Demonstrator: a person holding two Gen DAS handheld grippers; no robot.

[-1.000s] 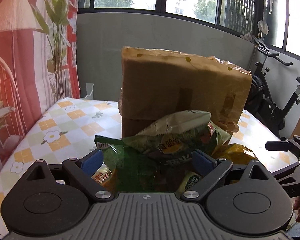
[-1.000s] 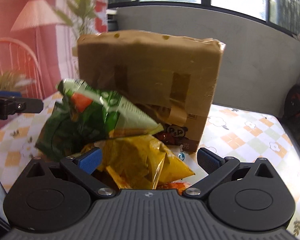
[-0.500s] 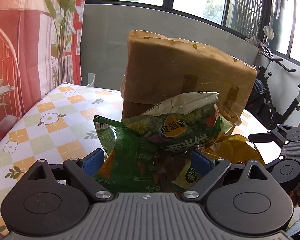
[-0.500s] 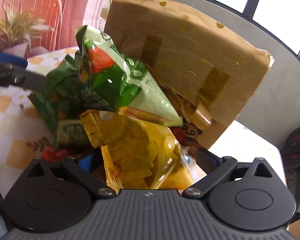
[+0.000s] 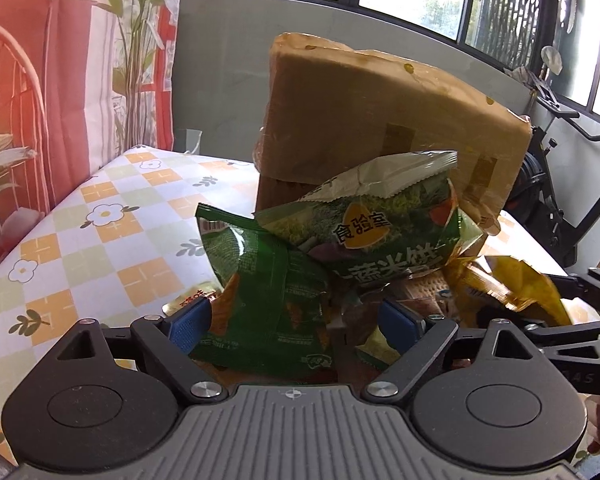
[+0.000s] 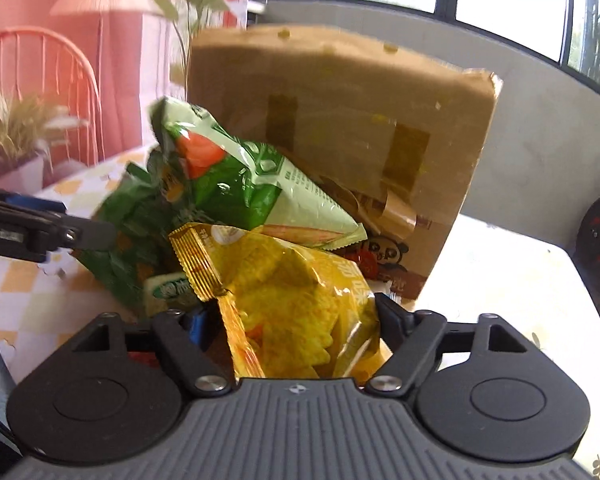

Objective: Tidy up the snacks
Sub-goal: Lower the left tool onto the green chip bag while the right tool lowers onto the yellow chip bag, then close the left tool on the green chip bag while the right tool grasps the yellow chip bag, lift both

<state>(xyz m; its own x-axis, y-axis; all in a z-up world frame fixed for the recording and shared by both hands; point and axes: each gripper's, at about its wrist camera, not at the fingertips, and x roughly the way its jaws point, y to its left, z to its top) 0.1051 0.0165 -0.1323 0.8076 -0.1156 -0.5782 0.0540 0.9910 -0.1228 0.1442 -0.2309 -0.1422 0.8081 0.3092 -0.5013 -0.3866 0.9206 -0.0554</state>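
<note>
A pile of snack bags lies on the flowered checked tablecloth (image 5: 100, 240) in front of a tall cardboard box (image 5: 380, 120) (image 6: 340, 120). A light green bag (image 5: 380, 216) (image 6: 240, 184) tops the pile. My left gripper (image 5: 292, 320) has a dark green bag (image 5: 268, 280) between its jaws, which are closing a little; the right pad stands clear of the bag. My right gripper (image 6: 292, 320) is closing around a yellow chip bag (image 6: 300, 292), with a small gap left at the left pad. Each gripper shows at the edge of the other's view.
An exercise bike (image 5: 560, 208) stands beyond the table's right end. A red curtain (image 5: 20, 100) printed with a lamp and plants hangs on the left. A grey wall under windows runs behind the box. Bare tablecloth (image 6: 520, 280) shows right of the box.
The right jaws have narrowed around the yellow bag, which now fills most of the gap. The left gripper has sunk closer to the pile, with the dark green bag deeper between its jaws.
</note>
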